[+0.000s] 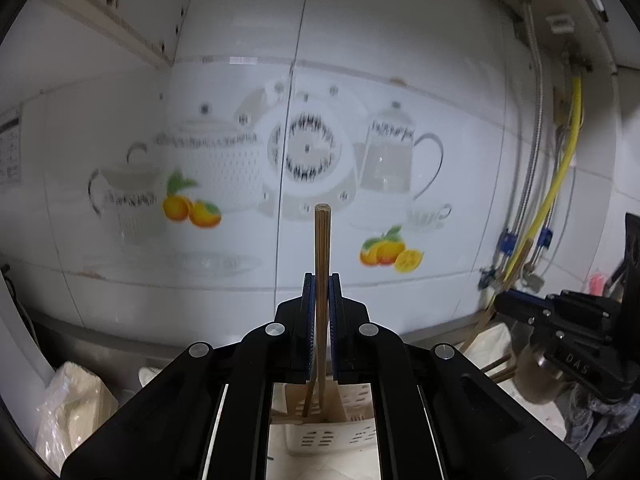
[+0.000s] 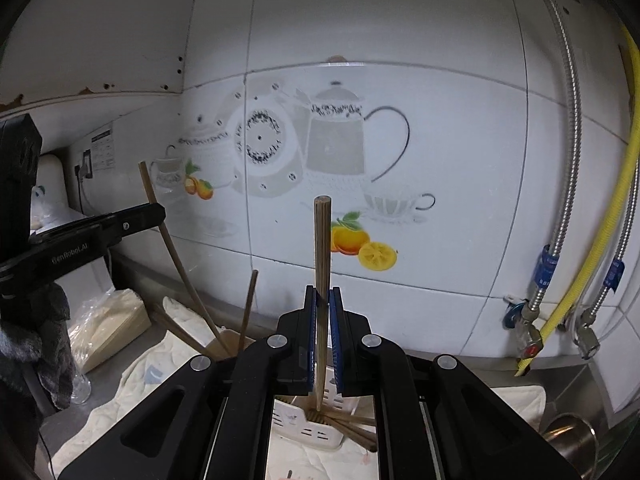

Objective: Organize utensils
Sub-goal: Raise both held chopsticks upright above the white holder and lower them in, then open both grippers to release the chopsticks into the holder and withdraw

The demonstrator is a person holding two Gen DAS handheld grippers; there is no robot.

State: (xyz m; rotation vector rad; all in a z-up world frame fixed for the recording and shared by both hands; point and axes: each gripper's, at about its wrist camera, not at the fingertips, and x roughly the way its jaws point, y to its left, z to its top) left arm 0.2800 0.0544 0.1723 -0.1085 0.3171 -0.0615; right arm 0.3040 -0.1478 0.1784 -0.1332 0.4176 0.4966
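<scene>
Held upright, one light, stiff, slippery chopstick [image 1: 322, 248] in left gripper [image 1: 320, 292], another [image 2: 322, 248] in right gripper [image 2: 322, 300], pinched mid-shaft above the holder [image 2: 316, 432].

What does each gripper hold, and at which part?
Each holds one wooden chopstick near mid-length: left gripper, chopstick; right gripper, chopstick.

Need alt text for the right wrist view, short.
The right gripper is shut on an upright wooden chopstick above a white slotted utensil holder with more chopsticks beside it. At left, the left gripper holds another chopstick in front of a tiled wall.
</scene>
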